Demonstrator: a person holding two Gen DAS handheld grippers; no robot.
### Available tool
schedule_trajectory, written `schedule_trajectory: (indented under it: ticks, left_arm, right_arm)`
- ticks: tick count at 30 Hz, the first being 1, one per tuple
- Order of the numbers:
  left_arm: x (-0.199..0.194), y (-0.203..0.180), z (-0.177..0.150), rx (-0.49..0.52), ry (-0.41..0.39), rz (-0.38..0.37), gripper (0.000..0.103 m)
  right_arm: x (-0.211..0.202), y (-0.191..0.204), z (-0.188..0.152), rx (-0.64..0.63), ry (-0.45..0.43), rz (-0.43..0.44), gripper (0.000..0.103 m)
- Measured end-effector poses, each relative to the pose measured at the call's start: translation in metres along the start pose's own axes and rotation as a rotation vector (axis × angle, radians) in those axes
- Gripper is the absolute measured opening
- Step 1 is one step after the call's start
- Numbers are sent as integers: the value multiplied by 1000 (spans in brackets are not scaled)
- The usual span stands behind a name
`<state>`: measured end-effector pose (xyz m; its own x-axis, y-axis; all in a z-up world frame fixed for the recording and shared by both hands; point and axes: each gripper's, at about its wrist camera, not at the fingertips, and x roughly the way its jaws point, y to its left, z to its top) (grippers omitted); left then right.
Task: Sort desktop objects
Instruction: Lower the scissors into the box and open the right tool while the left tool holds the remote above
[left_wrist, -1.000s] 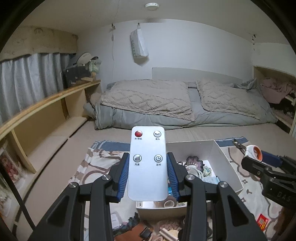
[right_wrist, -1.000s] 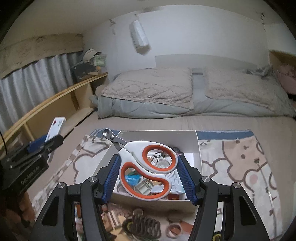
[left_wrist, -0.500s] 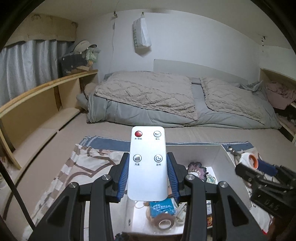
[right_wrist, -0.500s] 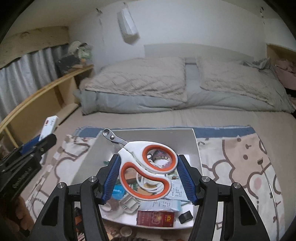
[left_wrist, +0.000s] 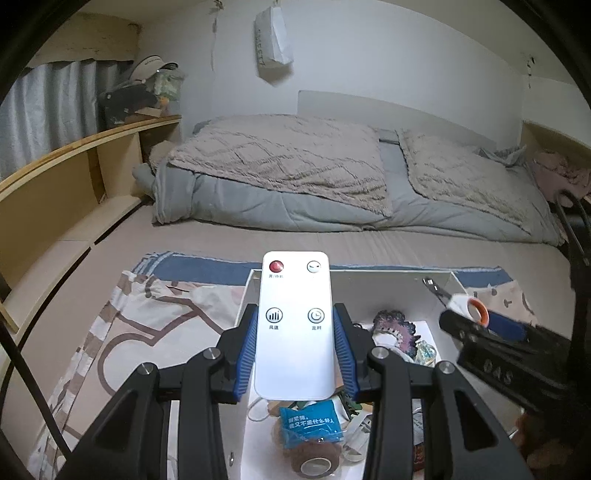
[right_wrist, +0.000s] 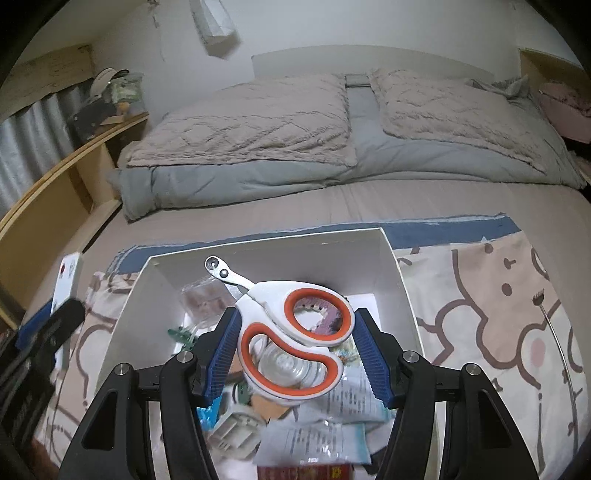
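**Both Loads Poised Above the Box**

The white box (right_wrist: 391, 266) filled mid-frame, directly below both grippers. The right gripper (right_wrist: 295, 350) clamped the scissors (right_wrist: 295, 332), blades toward upper left. The left gripper (left_wrist: 295, 350) pinched the remote (left_wrist: 295, 325), long axis up-frame. Packets and clutter crowded the floor.

Left gripper (left_wrist: 294, 350): tilted downward, jaws clamped on something flat between the pads.
Right gripper (right_wrist: 295, 354): tilted downward, jaws gripping, load between pads.
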<state>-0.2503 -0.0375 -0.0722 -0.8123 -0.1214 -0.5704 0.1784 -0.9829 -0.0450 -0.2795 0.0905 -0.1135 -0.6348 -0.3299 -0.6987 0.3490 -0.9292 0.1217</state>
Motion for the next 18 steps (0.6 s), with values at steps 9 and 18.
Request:
schedule_trajectory:
  ticks: [9, 18]
  left_arm:
    - [21, -4, -8, -4, 50, -10, 39]
    - [34, -5, -14, -8, 87, -25, 39]
  right_arm:
    - [31, -4, 6, -10, 30, -29, 63]
    - [45, -5, 14, -7, 32, -18, 73]
